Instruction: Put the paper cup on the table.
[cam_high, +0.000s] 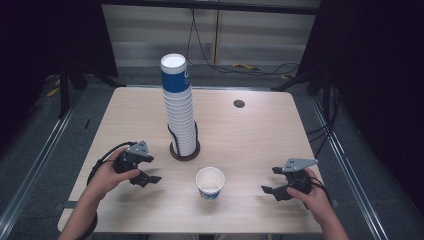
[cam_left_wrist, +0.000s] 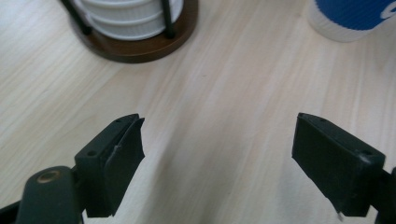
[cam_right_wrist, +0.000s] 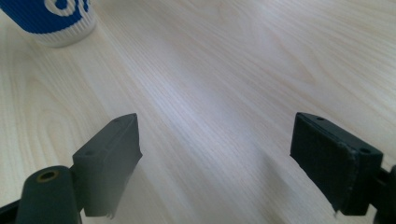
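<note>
Single paper cup (cam_high: 210, 183) stands upright, mouth up, near the table's (cam_high: 260, 130) near edge, about midway between the two grippers. Tall stack of paper cups (cam_high: 179, 107) sits in a dark round holder (cam_high: 184, 152) just behind it, a bit to the left.

Left gripper (cam_high: 148, 178) rests low at near left, jaws spread wide, nothing between them. Right gripper (cam_high: 272, 190) at near right, jaws also wide apart and empty. Both point inward toward the single cup, both well apart from it.

Left gripper view: cup's blue sleeve and white base (cam_left_wrist: 352, 18) at far right, ahead of and outside the jaw line; holder base (cam_left_wrist: 140, 44) at far left. Right gripper view: cup (cam_right_wrist: 56, 21) at far left, again off the jaw centreline.

Judgement: step in hand looks like approaching the loose cup. To do it well, pick one gripper, swing it so the cup sits centred between the jaws, and grip at the sleeve. Squeeze lightly, since paper walls crush. Keep clear of the tall stack, which could tip.
</note>
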